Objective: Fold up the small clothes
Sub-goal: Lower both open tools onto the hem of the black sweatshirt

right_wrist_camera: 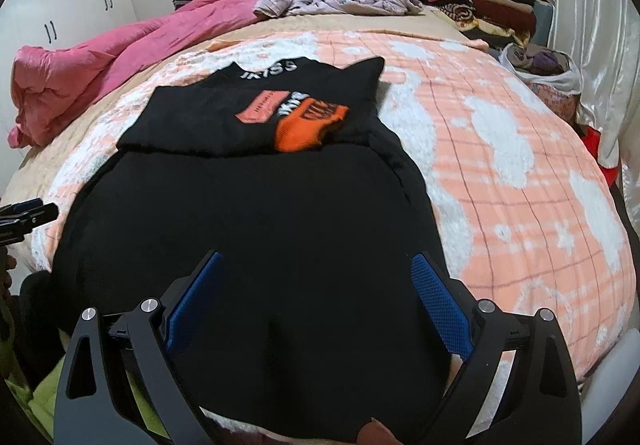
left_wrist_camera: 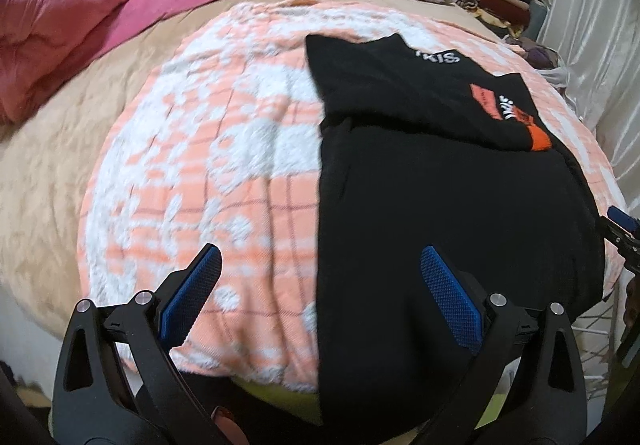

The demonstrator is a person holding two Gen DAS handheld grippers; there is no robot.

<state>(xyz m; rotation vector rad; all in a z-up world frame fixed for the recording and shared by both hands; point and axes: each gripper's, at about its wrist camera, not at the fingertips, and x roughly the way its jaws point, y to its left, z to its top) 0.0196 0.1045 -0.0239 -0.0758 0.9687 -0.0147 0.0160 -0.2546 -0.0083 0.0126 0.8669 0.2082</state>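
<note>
Your black sweater [right_wrist_camera: 248,221] lies flat on the peach-and-white blanket [right_wrist_camera: 500,181], its sleeves folded in across the chest, one orange cuff [right_wrist_camera: 306,131] resting on the print. The near hem hangs off the bed edge toward you. Your left gripper [left_wrist_camera: 320,285] hovers with jaws wide apart over the sweater's left edge, holding nothing: one finger is over the blanket [left_wrist_camera: 208,173], the other over the sweater [left_wrist_camera: 440,205]. Your right gripper [right_wrist_camera: 316,285] hovers over the lower body of the sweater, jaws also spread and empty. Beyond, a pink quilt [right_wrist_camera: 120,57] lies crumpled at the left, and a stack of folded clothes [right_wrist_camera: 480,1] sits at the far right by the curtain [right_wrist_camera: 592,45].
</note>
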